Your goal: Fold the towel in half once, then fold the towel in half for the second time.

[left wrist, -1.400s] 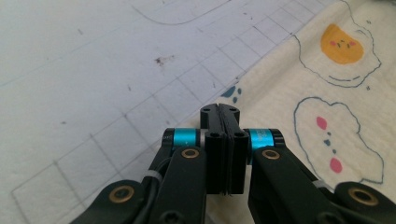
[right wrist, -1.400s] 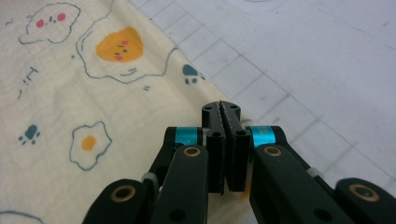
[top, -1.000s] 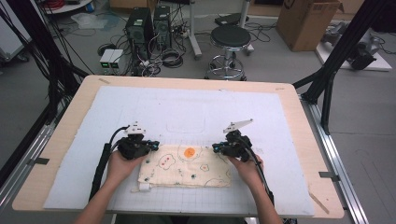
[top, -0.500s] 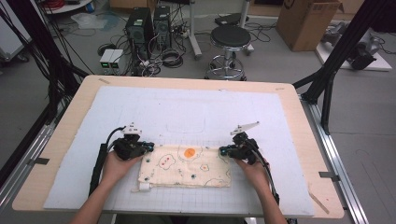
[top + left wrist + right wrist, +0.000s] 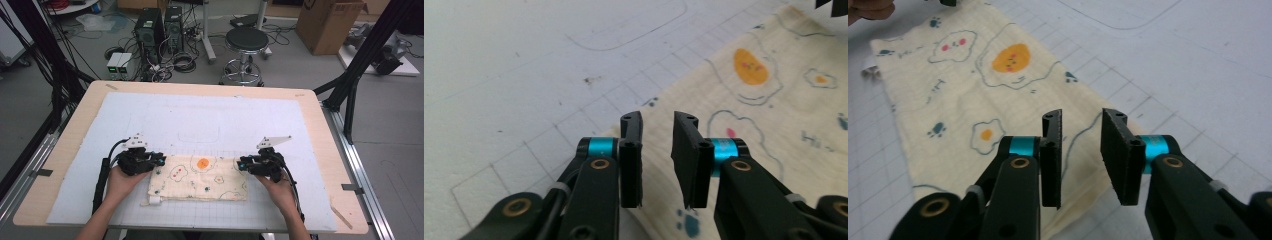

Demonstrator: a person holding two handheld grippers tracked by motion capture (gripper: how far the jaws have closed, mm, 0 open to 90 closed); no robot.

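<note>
Both grippers (image 5: 159, 160) (image 5: 242, 164) spread apart, jaws just opened; cloth (image 5: 200, 178) flat between.

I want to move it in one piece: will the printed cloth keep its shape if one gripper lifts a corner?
Probably not. The printed cloth lies thin and flat on the mat, so it likely droops. It seems light, and a push would probably wrinkle it.

Wooden bench (image 5: 320, 107) bears a white gridded mat (image 5: 200, 120); folded cream cloth (image 5: 200, 179) (egg prints) lies flat toward 6 o'clock.
</note>
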